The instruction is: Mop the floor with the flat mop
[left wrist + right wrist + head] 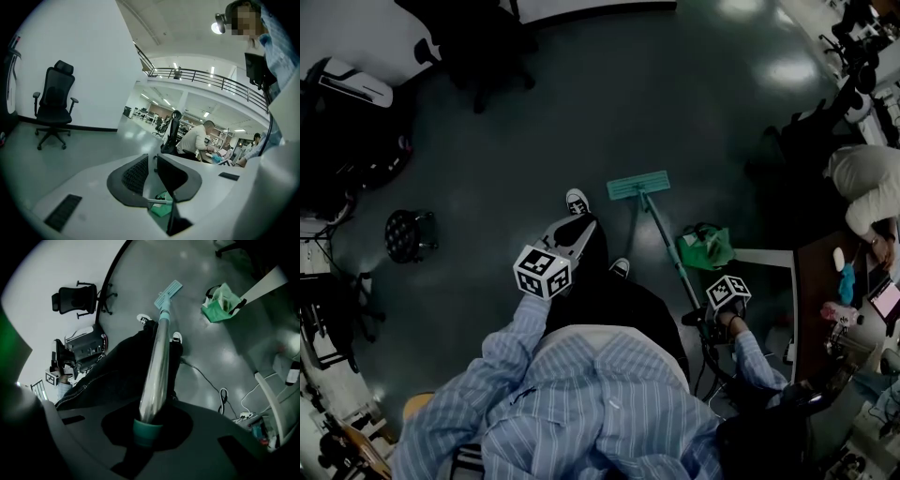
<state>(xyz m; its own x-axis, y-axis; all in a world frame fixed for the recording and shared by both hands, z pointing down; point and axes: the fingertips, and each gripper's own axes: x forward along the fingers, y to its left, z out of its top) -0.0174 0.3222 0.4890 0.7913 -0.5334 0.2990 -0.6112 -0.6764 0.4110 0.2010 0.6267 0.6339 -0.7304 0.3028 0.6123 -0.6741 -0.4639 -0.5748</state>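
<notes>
Our R tongs clamped the mop handle, L tongs apart & empty; one-handed, we risked swinging it into the bag.

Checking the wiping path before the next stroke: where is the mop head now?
In the head view the mop head lies flat on the floor ahead, right of the white shoe and beyond the green bag.

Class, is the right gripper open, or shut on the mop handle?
Shut: the right gripper clamps the teal end of the mop handle between its jaws.
</notes>
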